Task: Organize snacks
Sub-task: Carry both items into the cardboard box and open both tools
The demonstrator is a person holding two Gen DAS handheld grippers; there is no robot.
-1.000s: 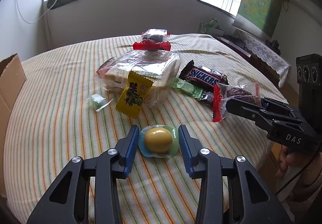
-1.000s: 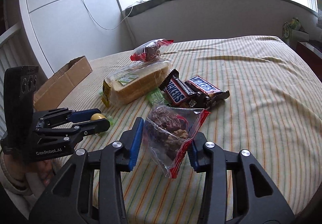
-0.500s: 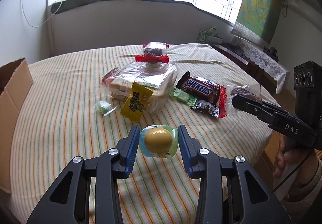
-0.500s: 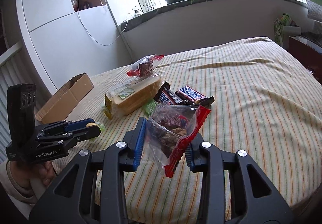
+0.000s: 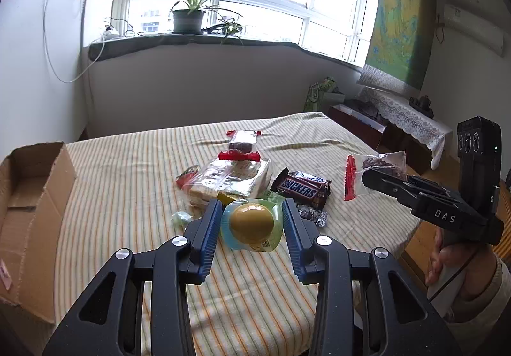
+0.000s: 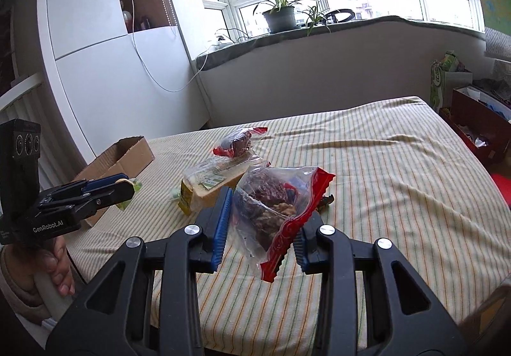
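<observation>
Yellow jelly cup [image 5: 251,222] pinched in left claw [image 5: 252,225], seemingly lifted

A dark brown candy bar wrapper [image 5: 301,188], centre right of the left wrist view, reads "SNICKERS". At the right edge, the right gripper [image 5: 367,177] body reads "DAS". In the right wrist view, lower left, the left gripper [image 6: 123,186] body reads "GenRobot.AI".

Both held snacks higher above table [image 5: 127,183]
</observation>
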